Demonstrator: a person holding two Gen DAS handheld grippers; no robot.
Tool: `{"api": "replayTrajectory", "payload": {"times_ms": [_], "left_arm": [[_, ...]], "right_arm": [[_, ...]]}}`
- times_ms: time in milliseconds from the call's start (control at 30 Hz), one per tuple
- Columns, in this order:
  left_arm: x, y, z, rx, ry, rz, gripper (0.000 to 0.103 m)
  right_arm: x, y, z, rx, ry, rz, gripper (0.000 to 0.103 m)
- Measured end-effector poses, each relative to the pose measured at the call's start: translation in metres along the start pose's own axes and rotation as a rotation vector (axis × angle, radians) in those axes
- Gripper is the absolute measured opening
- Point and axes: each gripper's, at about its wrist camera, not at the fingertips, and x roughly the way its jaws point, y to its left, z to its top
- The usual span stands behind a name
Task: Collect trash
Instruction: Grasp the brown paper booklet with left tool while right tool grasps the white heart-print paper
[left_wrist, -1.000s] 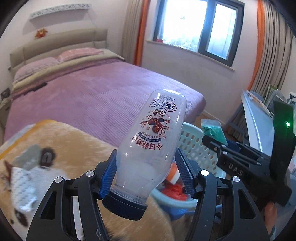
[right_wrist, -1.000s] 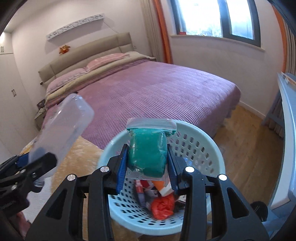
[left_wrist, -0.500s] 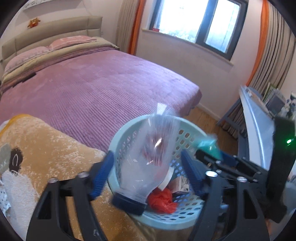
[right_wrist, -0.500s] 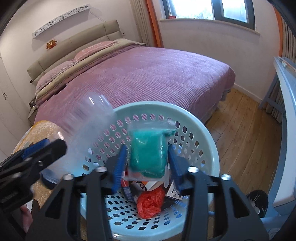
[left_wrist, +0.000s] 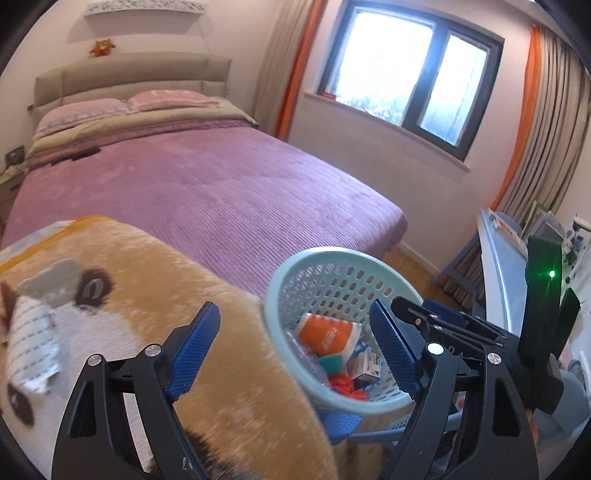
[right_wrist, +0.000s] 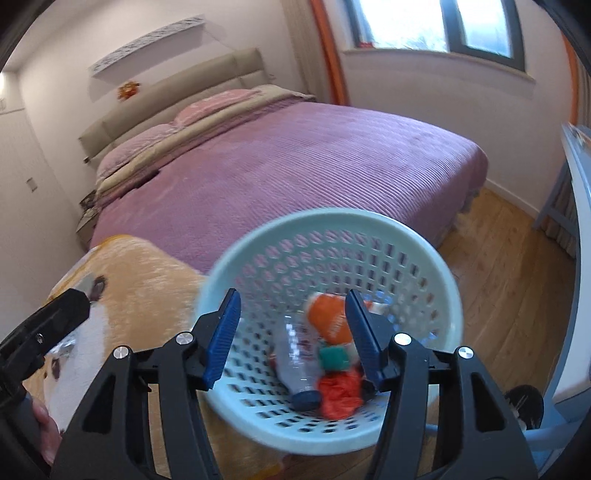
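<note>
Both grippers, left gripper (left_wrist: 295, 354) and right gripper (right_wrist: 291, 332), are gaping wide and empty; you're hovering over the basket (right_wrist: 424, 243), lower centre, where the bottle (right_wrist: 295, 362) is lying.

Both handheld grippers hang in mid-air with their jaws spread wide and nothing between the blue pads. The left gripper (left_wrist: 295, 347) points forward and slightly down, its two black fingers angled outward, the blue-ribbed pads (left_wrist: 194, 345) facing each other across a broad gap. The right gripper (right_wrist: 291, 338) is held just beside it, tilted downward, its pads (right_wrist: 364, 341) likewise parted. In the left wrist view the right gripper's black body (left_wrist: 476, 339) juts in from the right edge, a green light glowing on it. In the right wrist view the left gripper's black body enters at lower left, with part of the left hand (right_wrist: 44, 435) gripping its handle.
</note>
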Motion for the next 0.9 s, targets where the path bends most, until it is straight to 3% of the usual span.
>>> {"api": "replayTrajectory", "payload": {"times_ms": [133, 333, 567, 767, 900], "left_arm": [[-0.032, 0.018, -0.001, -0.025, -0.041, 0.043, 0.081], [-0.077, 0.064, -0.007, -0.081, -0.102, 0.17, 0.081], [-0.115, 0.146, -0.013, -0.225, -0.146, 0.285, 0.079], [-0.106, 0.215, -0.008, -0.352, -0.094, 0.326, 0.079], [-0.1, 0.243, -0.014, -0.41, -0.093, 0.319, 0.073]], "right_arm": [[-0.011, 0.038, 0.0, -0.061, -0.025, 0.056, 0.055], [-0.009, 0.104, -0.019, -0.169, -0.018, 0.148, 0.055], [0.001, 0.175, -0.04, -0.293, 0.016, 0.244, 0.055], [0.008, 0.224, -0.046, -0.353, 0.048, 0.316, 0.055], [0.018, 0.245, -0.045, -0.345, 0.096, 0.383, 0.055]]}}
